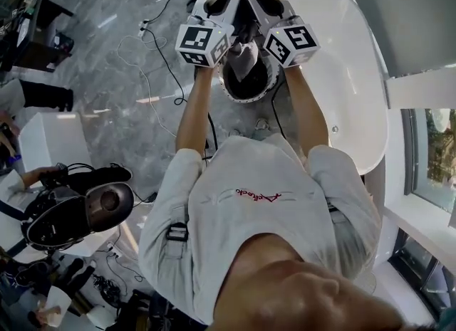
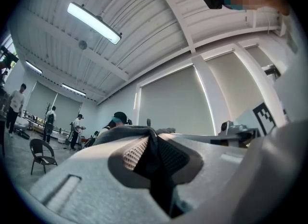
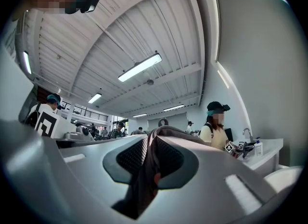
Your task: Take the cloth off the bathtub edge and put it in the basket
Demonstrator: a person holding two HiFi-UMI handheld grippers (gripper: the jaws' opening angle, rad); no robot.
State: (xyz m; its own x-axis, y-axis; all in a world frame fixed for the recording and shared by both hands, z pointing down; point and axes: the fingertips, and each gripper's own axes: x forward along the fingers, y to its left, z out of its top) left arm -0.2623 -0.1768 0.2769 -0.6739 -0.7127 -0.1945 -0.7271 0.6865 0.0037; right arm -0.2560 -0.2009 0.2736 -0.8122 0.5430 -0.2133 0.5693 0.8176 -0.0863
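Open studio hall: freestanding bathtub [image 1: 353, 59], floor cables [image 1: 151, 84], other workers [image 3: 215, 134].

Glossy bathtub [image 1: 345, 59], seemingly matt cloth [image 3: 147, 170]

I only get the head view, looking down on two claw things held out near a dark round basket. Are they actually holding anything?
Observer: Yes. The left gripper view shows the left gripper pinching a fold of grey cloth between its pads.
Operator: And the other claw?
Observer: Same. In its own view the right gripper is shut on that cloth too.
Operator: Who is in front of them?
Observer: The right gripper view shows a person in a dark cap standing by a white counter.
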